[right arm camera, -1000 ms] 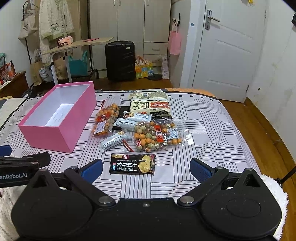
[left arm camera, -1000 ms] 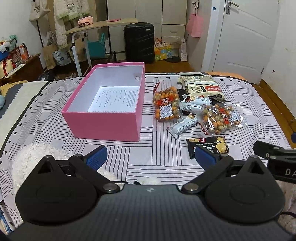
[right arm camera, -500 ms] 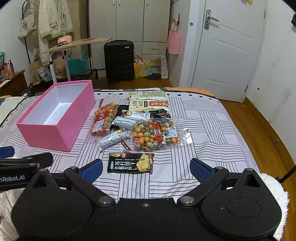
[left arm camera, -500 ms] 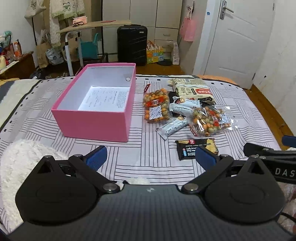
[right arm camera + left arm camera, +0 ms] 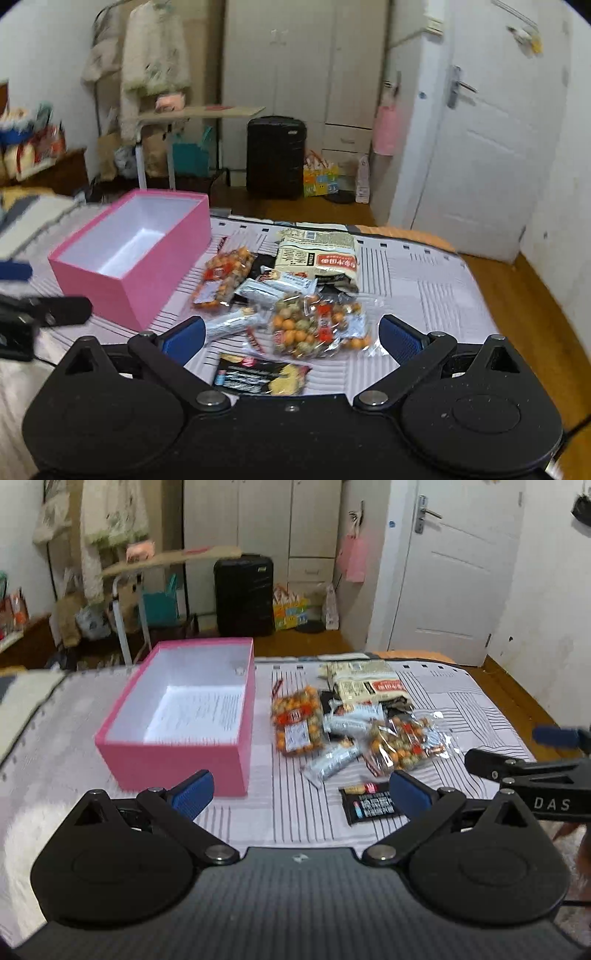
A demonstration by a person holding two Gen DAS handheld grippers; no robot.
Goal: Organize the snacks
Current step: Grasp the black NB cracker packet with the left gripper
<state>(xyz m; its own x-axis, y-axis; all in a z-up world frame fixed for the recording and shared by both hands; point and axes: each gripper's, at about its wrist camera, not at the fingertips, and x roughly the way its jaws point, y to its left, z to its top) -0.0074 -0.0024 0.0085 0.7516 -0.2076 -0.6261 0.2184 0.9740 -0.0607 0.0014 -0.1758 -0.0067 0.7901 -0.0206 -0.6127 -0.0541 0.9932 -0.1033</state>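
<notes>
Both tongs were spread wide with nothing in them, hovering over the near edge of the bed (image 5: pixel 461 701). The left tongs (image 5: pixel 301 792) sat in front of the pink box (image 5: pixel 177 764), which lay open near the bed's left side, just a paper sheet inside. The snacks (image 5: pixel 288 295) were piled right beside the box's right wall: nut bags, white bars and a big pale bag at the far edge. A black packet (image 5: pixel 258 378) lay apart from the heap, nearest the right tongs (image 5: pixel 291 338) and pretty much between the fingers. Bare striped bedding stretched right of the pile, plenty of room there.
</notes>
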